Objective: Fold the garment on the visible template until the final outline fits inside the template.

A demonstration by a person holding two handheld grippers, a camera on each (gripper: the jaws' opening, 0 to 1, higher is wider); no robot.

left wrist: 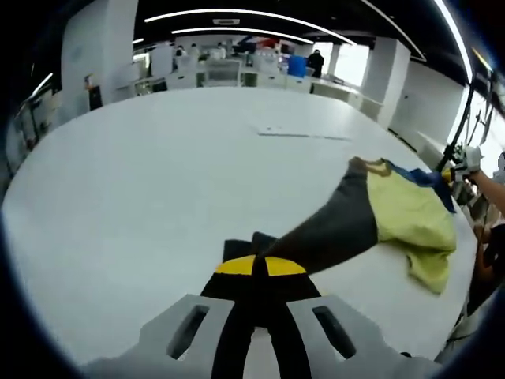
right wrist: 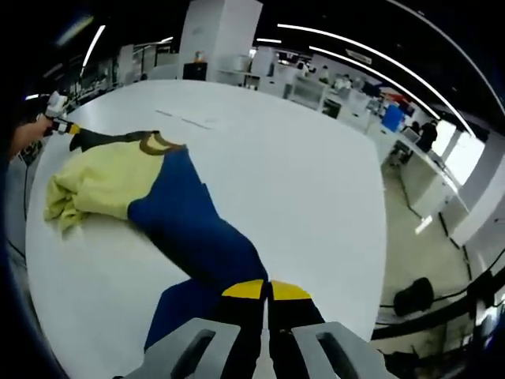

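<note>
White table bears stretched garment; open-plan office behind.

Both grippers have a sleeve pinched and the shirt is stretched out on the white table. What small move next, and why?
Probably draw both grippers apart and lower them to flatten the garment. The left gripper is shut on the grey sleeve, the right gripper on the blue sleeve, but the yellow body lies bunched on the table.
</note>
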